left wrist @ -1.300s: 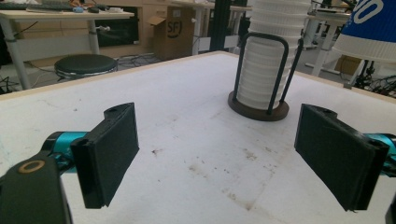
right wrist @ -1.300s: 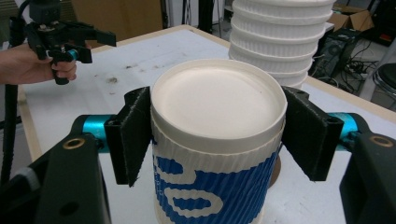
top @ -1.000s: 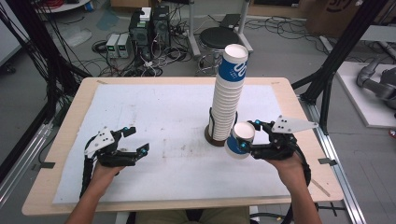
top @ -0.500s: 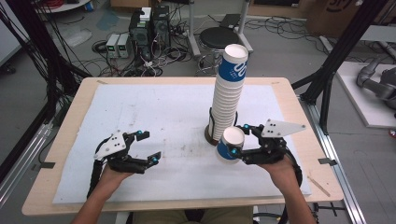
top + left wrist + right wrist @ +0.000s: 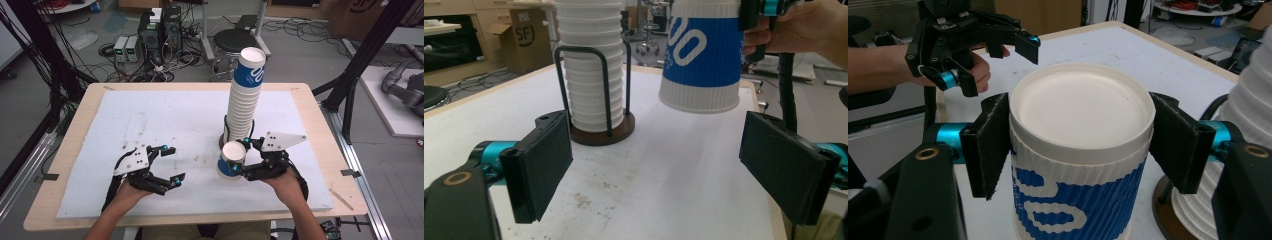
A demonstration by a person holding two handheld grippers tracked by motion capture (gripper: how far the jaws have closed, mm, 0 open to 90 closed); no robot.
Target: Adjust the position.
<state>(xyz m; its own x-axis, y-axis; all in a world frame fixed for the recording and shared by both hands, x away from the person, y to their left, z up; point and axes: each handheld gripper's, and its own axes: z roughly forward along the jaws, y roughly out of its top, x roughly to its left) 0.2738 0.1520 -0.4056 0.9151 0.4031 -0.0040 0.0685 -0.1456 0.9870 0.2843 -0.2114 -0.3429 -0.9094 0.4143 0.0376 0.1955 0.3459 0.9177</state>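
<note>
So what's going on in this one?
A person at a table holds a gripper in each hand. The right gripper is clamped on a blue-and-white paper cup, held above the white mat just in front of a tall stack of cups on a wire holder. The left gripper is open and empty, its jaws pointing toward the held cup.

Black stool [image 5: 234, 41] and computer towers [image 5: 160, 30] on floor beyond table [image 5: 310, 107]

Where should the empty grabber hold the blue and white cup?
Probably around the ribbed wall of the cup, low near the closed end, coming in level from the side. The right gripper already clamps it near the other end, and the left gripper stands open.
</note>
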